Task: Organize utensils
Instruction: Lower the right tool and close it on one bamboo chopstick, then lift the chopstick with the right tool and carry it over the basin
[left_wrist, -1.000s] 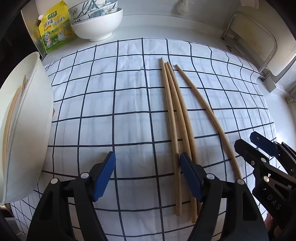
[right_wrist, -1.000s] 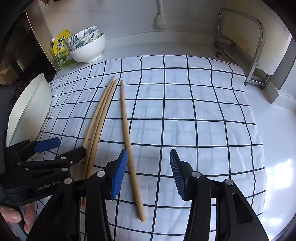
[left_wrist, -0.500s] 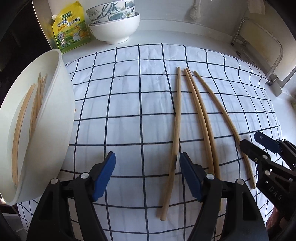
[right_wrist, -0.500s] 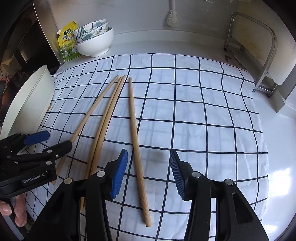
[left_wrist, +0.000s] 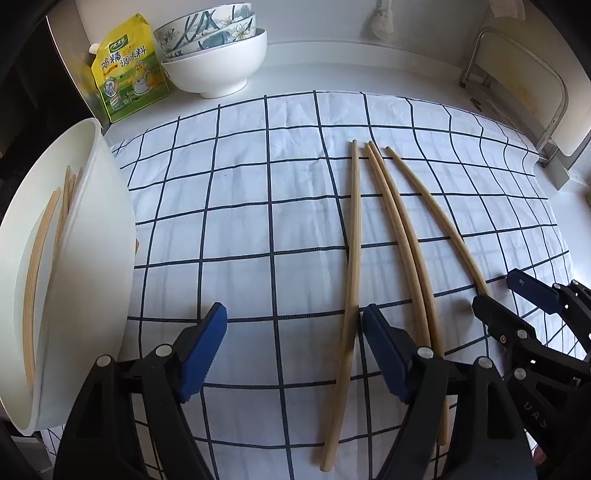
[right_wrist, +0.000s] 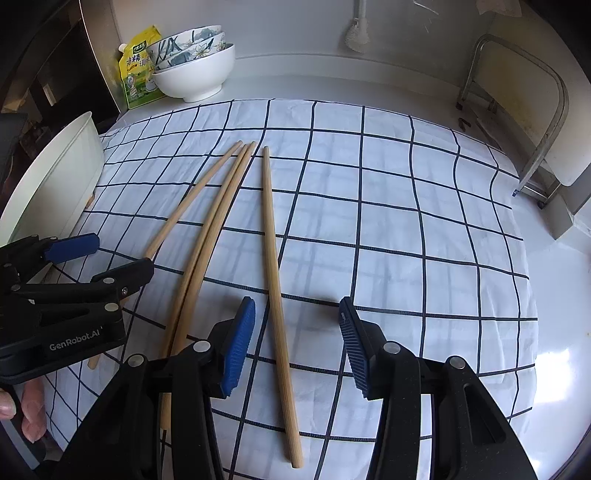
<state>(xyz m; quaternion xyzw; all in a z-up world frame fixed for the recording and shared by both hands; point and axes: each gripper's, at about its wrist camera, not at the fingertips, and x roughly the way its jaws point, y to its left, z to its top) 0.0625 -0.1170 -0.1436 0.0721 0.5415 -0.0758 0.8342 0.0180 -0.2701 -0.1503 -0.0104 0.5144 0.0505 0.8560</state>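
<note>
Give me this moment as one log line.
chopsticks: four on cloth | left tongs: opening, empty | right tongs: open, empty

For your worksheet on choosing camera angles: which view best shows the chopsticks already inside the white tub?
The left wrist view: it looks into the white tub, showing chopsticks inside. The right wrist view shows only the tub's outer wall.

The left tongs (left_wrist: 293, 347) are hiding the near ends of the middle two chopsticks (left_wrist: 402, 236); the picture's edge is cutting off the white tub (left_wrist: 92, 280).
</note>
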